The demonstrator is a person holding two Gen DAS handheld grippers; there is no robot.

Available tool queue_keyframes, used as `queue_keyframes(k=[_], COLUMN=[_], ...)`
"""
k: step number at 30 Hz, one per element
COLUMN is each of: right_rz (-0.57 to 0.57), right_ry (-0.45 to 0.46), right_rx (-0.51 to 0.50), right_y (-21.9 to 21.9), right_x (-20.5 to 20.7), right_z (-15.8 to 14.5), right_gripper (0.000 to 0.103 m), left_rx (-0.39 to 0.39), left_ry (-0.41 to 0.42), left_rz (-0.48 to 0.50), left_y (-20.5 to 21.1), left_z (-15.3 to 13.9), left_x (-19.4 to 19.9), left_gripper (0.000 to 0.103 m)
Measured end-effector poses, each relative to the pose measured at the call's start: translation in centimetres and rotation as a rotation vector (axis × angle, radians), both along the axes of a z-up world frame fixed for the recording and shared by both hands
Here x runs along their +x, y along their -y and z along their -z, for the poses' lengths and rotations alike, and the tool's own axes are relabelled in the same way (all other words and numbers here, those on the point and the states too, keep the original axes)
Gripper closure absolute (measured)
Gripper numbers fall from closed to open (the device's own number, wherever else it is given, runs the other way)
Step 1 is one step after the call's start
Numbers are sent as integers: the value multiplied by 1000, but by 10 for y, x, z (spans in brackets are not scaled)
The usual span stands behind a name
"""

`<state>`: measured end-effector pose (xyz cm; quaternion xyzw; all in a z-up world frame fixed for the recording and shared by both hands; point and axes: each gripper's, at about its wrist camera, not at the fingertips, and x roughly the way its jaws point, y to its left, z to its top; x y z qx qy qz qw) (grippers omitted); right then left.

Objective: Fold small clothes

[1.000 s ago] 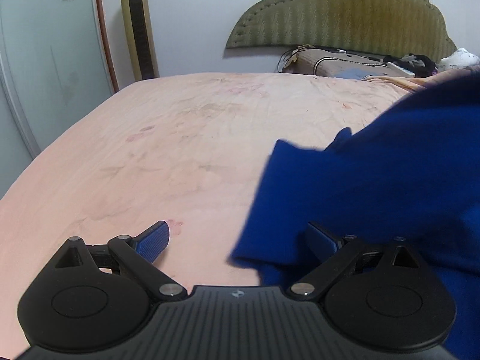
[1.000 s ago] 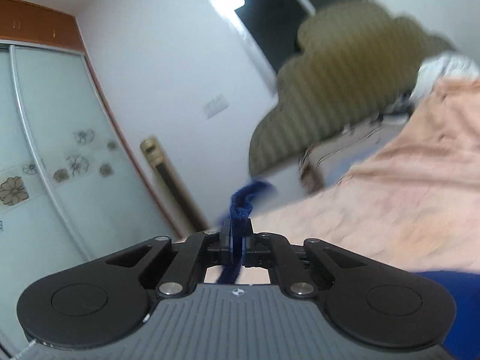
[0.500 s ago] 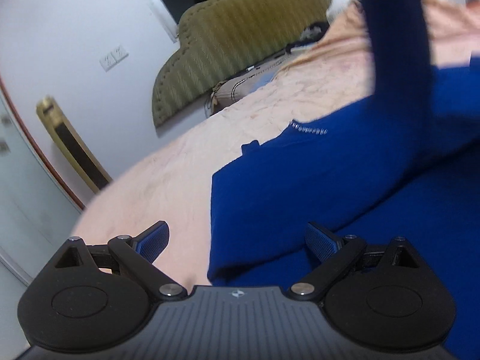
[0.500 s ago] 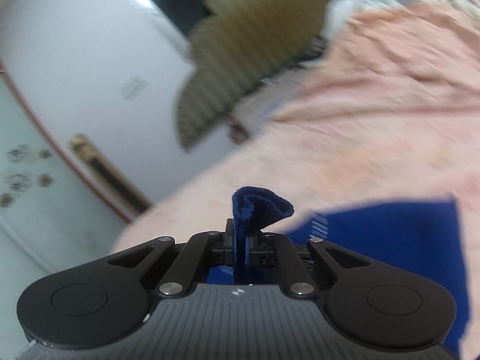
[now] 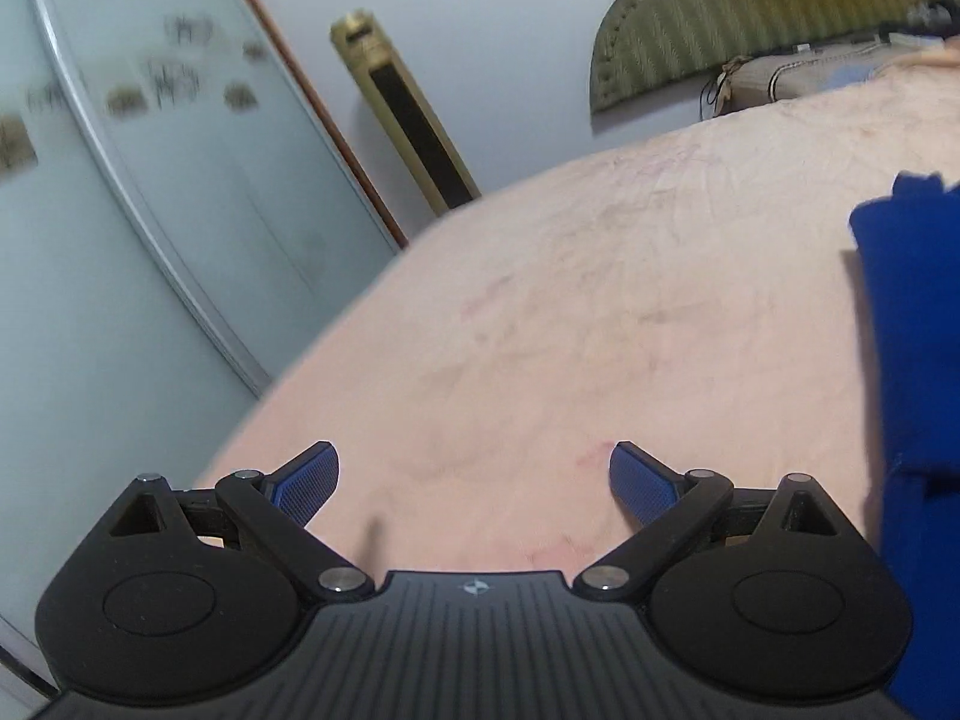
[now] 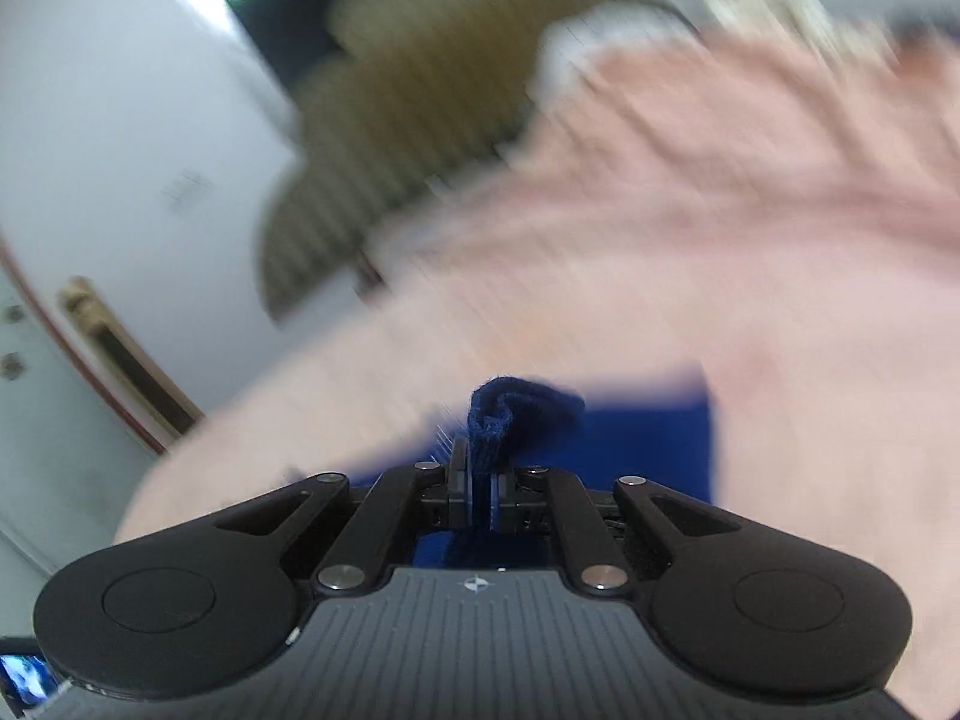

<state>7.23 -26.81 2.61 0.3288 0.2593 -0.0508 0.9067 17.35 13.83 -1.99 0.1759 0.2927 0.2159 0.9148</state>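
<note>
In the left wrist view, the left claw [image 5: 474, 483] was seen spread wide over the bed [image 5: 600, 312], its blue-padded fingers [image 5: 303, 483] well apart with nothing between them and only the pink sheet beneath. Just to the right of that claw, a blue garment [image 5: 912, 420] was seen running along the right edge of the view, its upper corner bunched; whether it lay flat or hung could not be told there. In the right wrist view, which was heavily blurred, the right claw [image 6: 480, 480] was found pressed together on a bunched fold of the same blue garment [image 6: 630, 444], a tuft of cloth standing up just beyond the fingertips, while a wider blue panel was spread on the bed [image 6: 690, 276] directly ahead of and to the right of the claw. Farther off, in the left wrist view, a glass sliding door [image 5: 150, 192] with flower decals was seen at left, a tall gold tower fan [image 5: 402, 114] stood against the white wall, and an olive padded headboard [image 5: 750, 6] with a pillow [image 5: 798, 75] below it was seen at the far end of the bed.
</note>
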Motion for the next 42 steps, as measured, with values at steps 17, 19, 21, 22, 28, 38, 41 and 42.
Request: queue_keyframes(k=[17,19,21,22,28,38,41,42], right_rz=[-38,-51,-35,-20,24,-105,-143,-143], right_ry=[-29,-17,-88,-131,-70,-32,-61,-72], right_rx=[0,-14,-53,-81,-214,-219,-234,-247], right_y=[1,3,7,9,-2,-36,-41,-41], right_x=[-30,-32,-32,-33,-45,-45,-42,-41], right_z=[49,46,50,52,27,16,23,25], right_gripper=[93,91,84,76,71,55,54,54], left_rx=[39,31,-11,-25,-166,117,154,130], left_ry=[1,-5,-1,4,-5,-213,-194,-171], left_rz=[395,363,367,374,493,502,351,319], left_y=[70,63,56,54,69,123,96,86], left_z=[-8,-11,-19,-23,-59,-21,-14,-18], left_x=[-17,-18,-13,-9,40,133,147,143], left_gripper=[5,5,5,5,5,4,5,5])
